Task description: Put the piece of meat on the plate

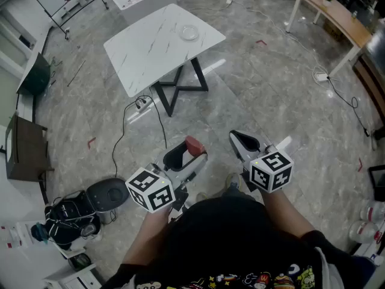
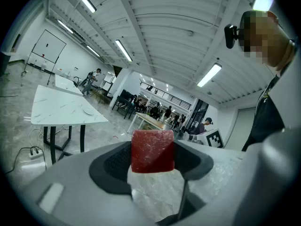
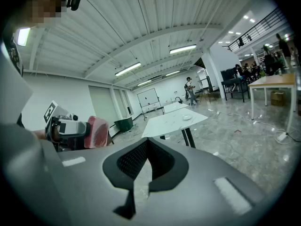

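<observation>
The left gripper (image 2: 153, 158) has its jaws clamped on the piece of meat (image 2: 152, 147), a red block at centre frame. The right gripper (image 3: 147, 160) has its jaws together with nothing between them. Both sit low in the head view, well apart from the plate (image 1: 189, 32) on the white desk (image 1: 150, 56) at upper centre.

Piece of meat (image 2: 152, 150): red, squarish block with faint pale flecks. It sits upright, pinched at both sides in your left tongs (image 1: 187, 155), held in the air close to your body.

Plate (image 1: 189, 32): small, round, pale. It lies flat on the white desk (image 1: 150, 53), toward its far right corner, well apart from the meat.
</observation>
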`<action>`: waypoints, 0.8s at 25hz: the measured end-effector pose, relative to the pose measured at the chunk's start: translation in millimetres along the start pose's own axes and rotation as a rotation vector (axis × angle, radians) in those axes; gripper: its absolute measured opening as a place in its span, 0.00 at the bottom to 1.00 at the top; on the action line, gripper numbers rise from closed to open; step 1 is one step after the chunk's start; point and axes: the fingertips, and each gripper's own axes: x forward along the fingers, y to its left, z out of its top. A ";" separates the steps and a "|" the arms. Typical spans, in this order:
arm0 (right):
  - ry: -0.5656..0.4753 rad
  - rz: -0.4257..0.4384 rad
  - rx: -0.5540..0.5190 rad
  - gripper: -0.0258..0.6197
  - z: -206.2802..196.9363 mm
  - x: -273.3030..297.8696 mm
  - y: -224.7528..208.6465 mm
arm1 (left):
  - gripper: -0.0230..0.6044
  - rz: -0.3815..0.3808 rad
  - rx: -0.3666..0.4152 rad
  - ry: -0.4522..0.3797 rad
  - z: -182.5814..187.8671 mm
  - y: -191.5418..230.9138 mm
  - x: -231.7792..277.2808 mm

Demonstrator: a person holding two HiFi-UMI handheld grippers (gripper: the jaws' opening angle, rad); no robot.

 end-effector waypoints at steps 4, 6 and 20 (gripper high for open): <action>0.001 0.010 -0.015 0.08 11.9 -5.3 -36.1 | 0.49 0.011 -0.003 -0.011 8.2 -4.0 37.5; 0.004 0.022 -0.030 0.08 18.0 -6.8 -55.8 | 0.49 0.019 -0.010 -0.018 11.2 -6.1 58.2; -0.012 0.076 -0.060 0.08 42.8 -14.9 -147.4 | 0.49 0.079 -0.033 -0.006 12.3 -12.9 149.2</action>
